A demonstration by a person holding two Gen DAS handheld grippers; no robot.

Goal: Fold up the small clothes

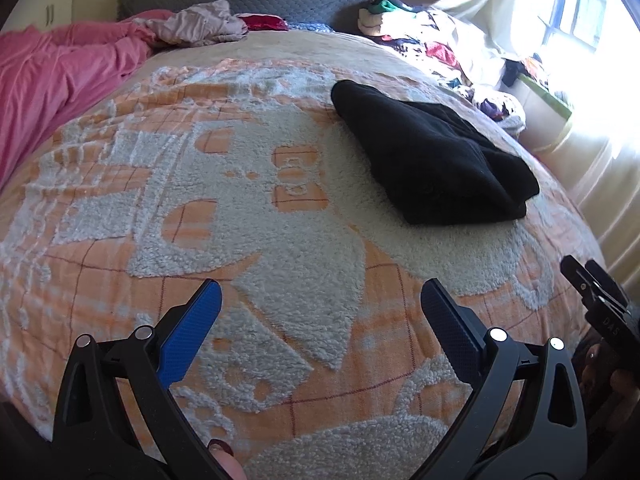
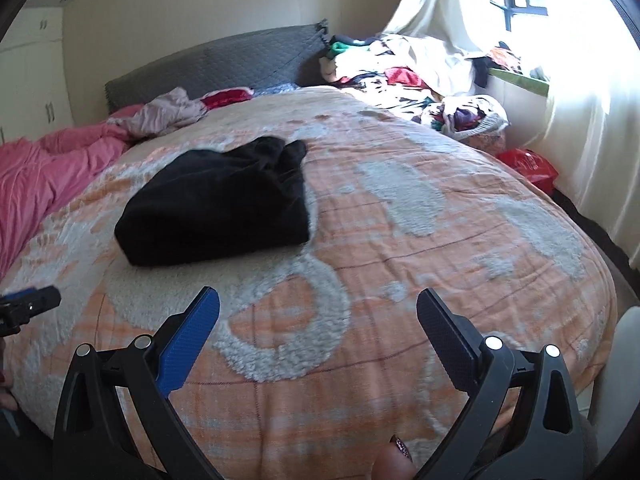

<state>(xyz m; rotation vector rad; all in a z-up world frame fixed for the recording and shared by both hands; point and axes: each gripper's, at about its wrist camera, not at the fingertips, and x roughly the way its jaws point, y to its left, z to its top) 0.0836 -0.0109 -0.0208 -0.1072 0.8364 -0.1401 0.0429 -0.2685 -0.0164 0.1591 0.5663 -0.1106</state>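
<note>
A laundry pile [image 2: 404,72] lines the blanket's [image 2: 400,240] far edge. The folded black garment [image 2: 216,208] lies unobstructed. Left gripper [image 1: 320,320] and right gripper [image 2: 318,320] hover released, empty.

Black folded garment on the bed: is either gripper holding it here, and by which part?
Nothing is held. The left gripper and the right gripper are both open and empty above the orange-and-white fleece blanket; the black folded garment lies untouched beyond them.

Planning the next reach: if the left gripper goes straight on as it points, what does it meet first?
Probably the orange and white fleecy blanket; the open left gripper points at bare blanket, with the folded black garment off to its right.
</note>
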